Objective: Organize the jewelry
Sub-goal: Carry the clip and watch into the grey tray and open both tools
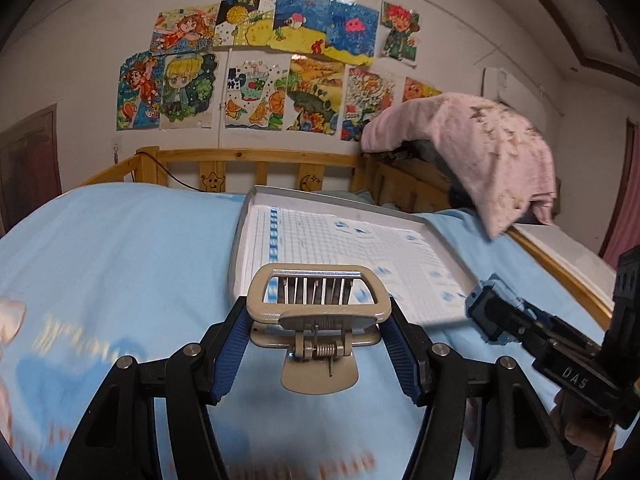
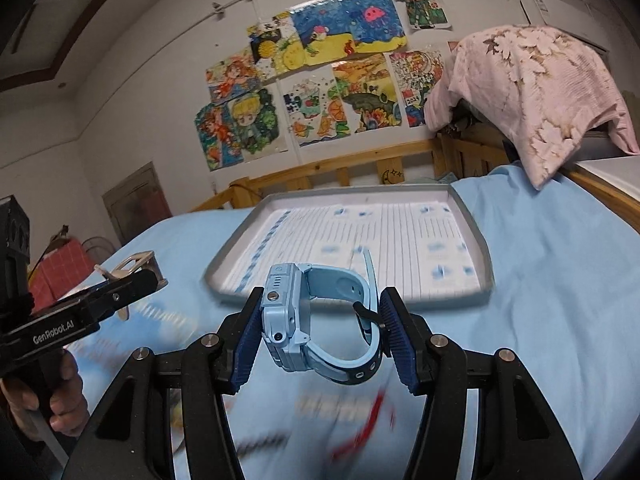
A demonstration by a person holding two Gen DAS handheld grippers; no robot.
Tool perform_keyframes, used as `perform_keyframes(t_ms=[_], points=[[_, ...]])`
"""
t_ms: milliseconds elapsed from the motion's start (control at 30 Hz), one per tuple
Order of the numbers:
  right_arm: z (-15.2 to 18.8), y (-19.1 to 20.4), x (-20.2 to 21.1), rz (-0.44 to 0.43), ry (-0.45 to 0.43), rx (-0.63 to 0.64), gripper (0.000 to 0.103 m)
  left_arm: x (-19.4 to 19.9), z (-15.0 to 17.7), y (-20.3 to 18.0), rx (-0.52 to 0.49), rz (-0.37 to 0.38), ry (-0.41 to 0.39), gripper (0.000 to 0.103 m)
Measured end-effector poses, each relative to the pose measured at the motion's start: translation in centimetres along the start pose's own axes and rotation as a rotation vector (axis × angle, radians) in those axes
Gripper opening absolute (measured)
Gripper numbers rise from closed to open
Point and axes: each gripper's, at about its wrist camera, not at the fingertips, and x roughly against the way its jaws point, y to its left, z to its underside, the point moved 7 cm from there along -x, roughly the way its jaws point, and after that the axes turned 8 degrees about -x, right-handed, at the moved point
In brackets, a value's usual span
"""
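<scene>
My left gripper [image 1: 319, 312] is shut on a beige metal hair clip [image 1: 318, 300] and holds it above the blue bedsheet, just short of the tray. The grey tray [image 1: 240, 236], lined with gridded paper, lies ahead. My right gripper [image 2: 318, 320] is shut on a light blue smartwatch [image 2: 316, 320] with its strap looped, near the tray's [image 2: 478, 240] front edge. The right gripper shows at the right of the left wrist view [image 1: 500, 316]. The left gripper with the clip shows at the left of the right wrist view [image 2: 132, 276].
A wooden bed rail [image 1: 260, 158] runs behind the tray. A pink blanket [image 1: 480, 152] hangs over the rail at the right. Drawings [image 1: 280, 60] cover the wall. The blue sheet [image 1: 120, 248] spreads to the left, with blurred print near me.
</scene>
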Motion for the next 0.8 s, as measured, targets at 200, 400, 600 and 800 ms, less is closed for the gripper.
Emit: perform_keyframes(t_ms=[200,400,600,800], points=[[-2.0,-1.8,-7.6,0.036,0.042,-0.039,0.052,-6.8,-0.7,1.0,0.023,-0.004,0.054,0.062],[-1.1,-3.9,-11.7,0.069,0.127,-0.089,0.055,-10.5,0.4,1.7,0.067,-0.007,0.134,0.062],[0.5,-4.8,-12.8,0.091,0.154,-0.118,0.063,-10.9,1.3,2.6,0.137,0.018,0.151,0.079],[0.0,-5.2,-11.2,0.105,0.108,-0.122,0.07,-9.1,1.1,3.2,0.169,-0.009,0.118,0.082]])
